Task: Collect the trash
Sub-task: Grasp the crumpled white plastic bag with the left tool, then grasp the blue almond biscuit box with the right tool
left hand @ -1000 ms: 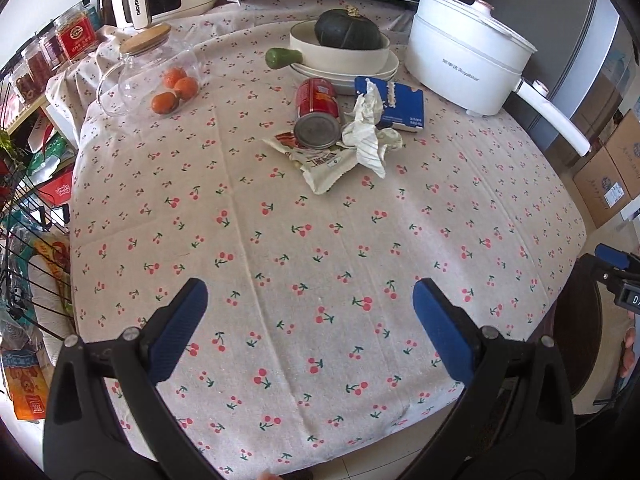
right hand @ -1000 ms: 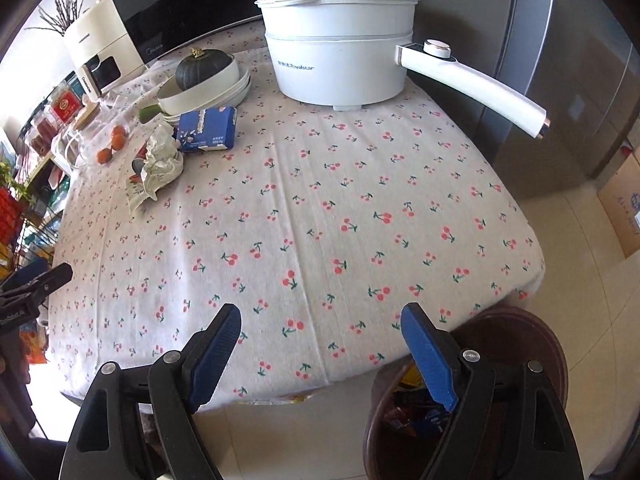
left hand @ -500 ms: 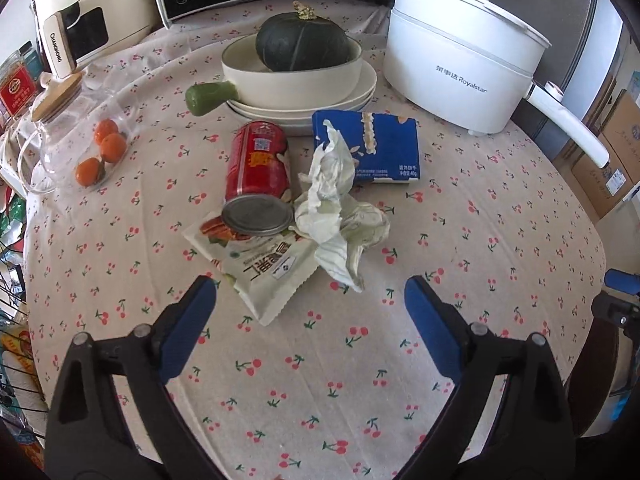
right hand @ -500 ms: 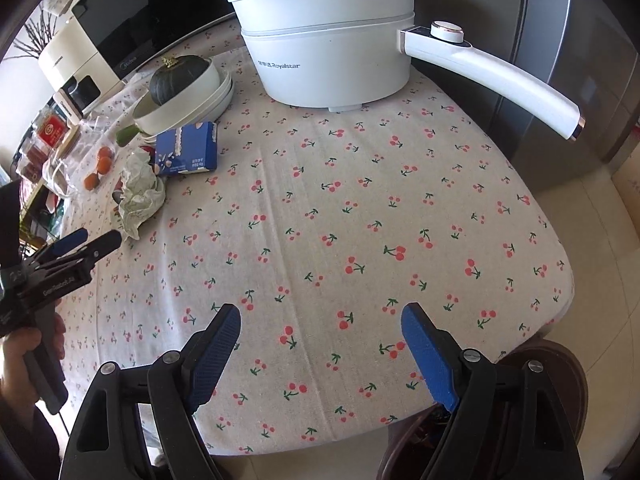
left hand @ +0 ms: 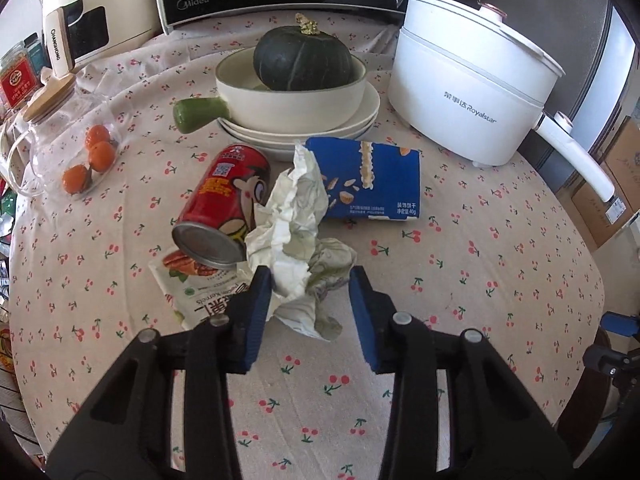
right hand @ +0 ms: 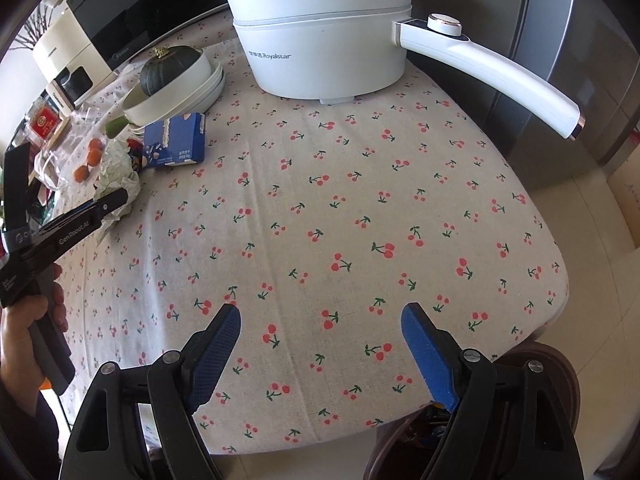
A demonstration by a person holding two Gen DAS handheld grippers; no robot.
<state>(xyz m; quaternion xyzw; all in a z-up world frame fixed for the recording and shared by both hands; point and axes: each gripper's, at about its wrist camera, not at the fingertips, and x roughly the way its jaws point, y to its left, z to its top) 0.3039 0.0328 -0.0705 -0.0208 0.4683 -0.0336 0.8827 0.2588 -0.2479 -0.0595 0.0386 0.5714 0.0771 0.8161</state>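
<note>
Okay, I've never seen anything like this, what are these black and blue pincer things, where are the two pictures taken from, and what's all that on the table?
There is no robot: a person holds a hand-held claw in each hand, with a camera looking along its fingers. The left view shows the left claw closing around a crumpled paper, not yet pinching it. Beside it lie a red can, a snack wrapper and a blue packet on the cherry-print tablecloth. The right claw hangs open and empty above the cloth, near a white electric pot. At that view's left edge, a hand grips the left tool.
</note>
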